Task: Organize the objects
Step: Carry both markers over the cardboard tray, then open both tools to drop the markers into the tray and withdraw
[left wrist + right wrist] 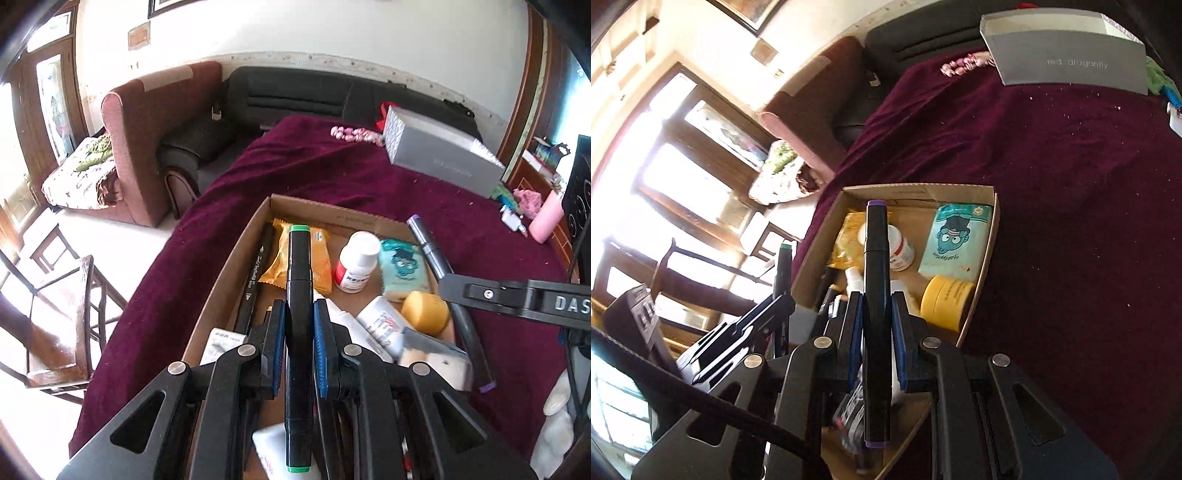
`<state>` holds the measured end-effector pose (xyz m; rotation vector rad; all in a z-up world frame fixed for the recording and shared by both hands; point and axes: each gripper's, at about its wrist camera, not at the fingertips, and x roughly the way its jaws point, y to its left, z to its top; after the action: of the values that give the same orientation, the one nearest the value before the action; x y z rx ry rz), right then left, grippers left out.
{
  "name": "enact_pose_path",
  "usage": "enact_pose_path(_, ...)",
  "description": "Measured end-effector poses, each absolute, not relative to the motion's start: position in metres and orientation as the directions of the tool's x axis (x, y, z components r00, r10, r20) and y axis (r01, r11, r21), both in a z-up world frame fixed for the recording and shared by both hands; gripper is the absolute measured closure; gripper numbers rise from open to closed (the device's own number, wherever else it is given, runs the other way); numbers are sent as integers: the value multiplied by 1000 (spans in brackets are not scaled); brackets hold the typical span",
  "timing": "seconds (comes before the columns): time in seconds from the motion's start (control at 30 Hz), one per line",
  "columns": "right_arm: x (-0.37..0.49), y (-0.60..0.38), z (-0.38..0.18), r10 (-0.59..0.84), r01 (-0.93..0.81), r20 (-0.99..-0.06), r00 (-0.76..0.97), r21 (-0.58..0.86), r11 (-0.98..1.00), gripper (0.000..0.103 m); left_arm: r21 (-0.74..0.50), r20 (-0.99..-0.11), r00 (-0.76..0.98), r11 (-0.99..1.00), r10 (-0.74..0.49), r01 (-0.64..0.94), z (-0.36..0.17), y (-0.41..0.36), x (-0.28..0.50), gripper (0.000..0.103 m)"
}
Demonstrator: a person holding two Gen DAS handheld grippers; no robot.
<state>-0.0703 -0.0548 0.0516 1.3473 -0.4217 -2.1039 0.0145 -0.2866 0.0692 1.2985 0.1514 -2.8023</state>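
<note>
While the left claw [299, 325] clamps the black green-capped marker [298, 295], its long axis runs fwd along the fingers, over the brown cardboard box [229, 266]. Right wrist view: right claw [877, 321] grips the black purple-capped marker [875, 295] likewise, above the same box; grey lidded box [1071, 70] lies well apart, far side of the maroon-covered table [1071, 221].

The green-capped marker [299, 332] hides part of the yellow snack packet [321, 258] and the box floor behind it. The white carton [221, 341] shows only a corner past the left gripper's arm, its print too small to read. The silver pouch [430, 345] is blurred. In the right wrist view, the purple-capped marker [876, 314] covers half the white bottle [903, 251], and the grey box [1067, 55] is cut by the top edge.
</note>
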Motion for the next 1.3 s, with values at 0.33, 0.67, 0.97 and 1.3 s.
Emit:
enact_pose_path(0.33, -104, -71, 25, -544, 265, -777, -317, 478, -838, 90, -82, -797, -605, -991, 3, 103, 47, -285, -8, 91)
enact_pose_path(0.67, -116, -87, 12, -531, 257, -787, -315, 468, -846, 86, -96, -798, -602, -988, 6, 117, 43, -289, -12, 90)
enact_pose_path(0.97, -96, -84, 42, -544, 310, -726, -421, 448, -839, 68, -91, -766, -643, -985, -26, 148, 56, -293, 2, 64)
enact_pose_path(1.3, 6, -43, 86, -460, 385, -607, -649, 259, -886, 34, -105, -481, -862, -966, -157, 234, 133, -282, 112, 6)
